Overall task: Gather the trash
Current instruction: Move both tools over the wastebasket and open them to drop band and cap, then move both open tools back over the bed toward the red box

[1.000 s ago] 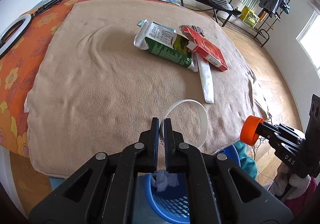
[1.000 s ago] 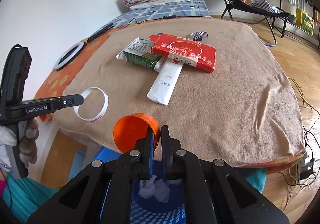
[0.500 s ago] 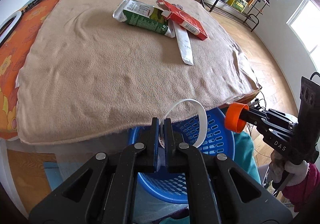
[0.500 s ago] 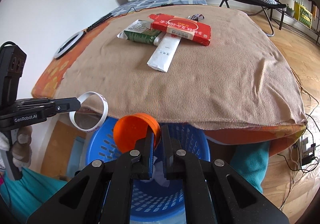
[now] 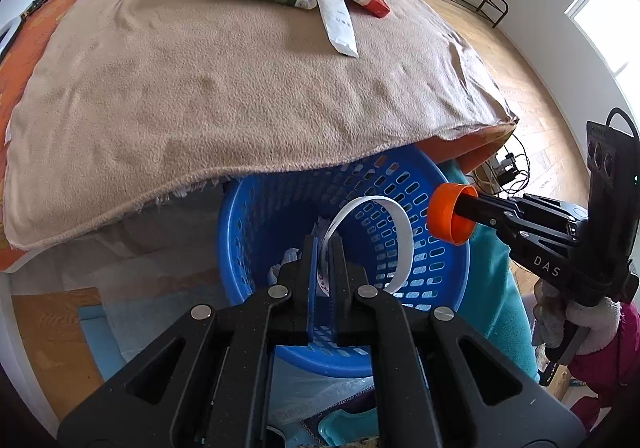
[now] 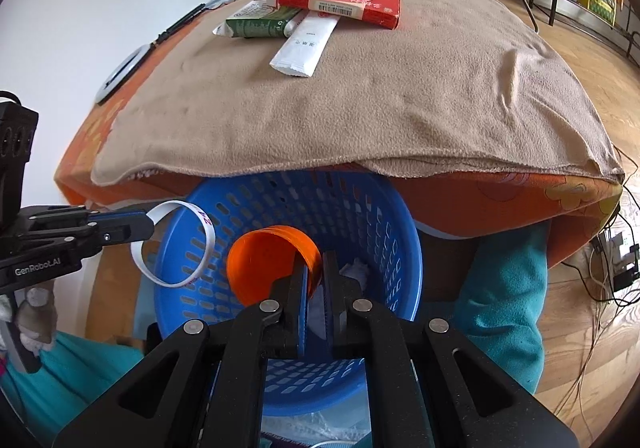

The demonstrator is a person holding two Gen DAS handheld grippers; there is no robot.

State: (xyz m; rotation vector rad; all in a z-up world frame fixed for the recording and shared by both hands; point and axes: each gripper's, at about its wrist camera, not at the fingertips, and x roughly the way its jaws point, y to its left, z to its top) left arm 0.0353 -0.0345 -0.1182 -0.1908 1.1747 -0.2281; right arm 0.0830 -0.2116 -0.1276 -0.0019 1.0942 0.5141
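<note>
While our left gripper [image 5: 323, 244] pinches the band [image 5: 370, 244] and our right gripper [image 6: 314, 268] clamps the cap [image 6: 264, 264] above the basket [image 6: 396, 208], neither is dropped; carton [image 6: 260, 22], box [image 6: 340, 4] and sachet [image 6: 306, 44] wait beyond it.

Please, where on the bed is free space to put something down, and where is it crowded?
The beige blanket is bare from its near edge up to the white sachet. The far part is crowded: green carton, red box and sachet overlap. Below the edge, both grippers hang over the blue basket.
</note>
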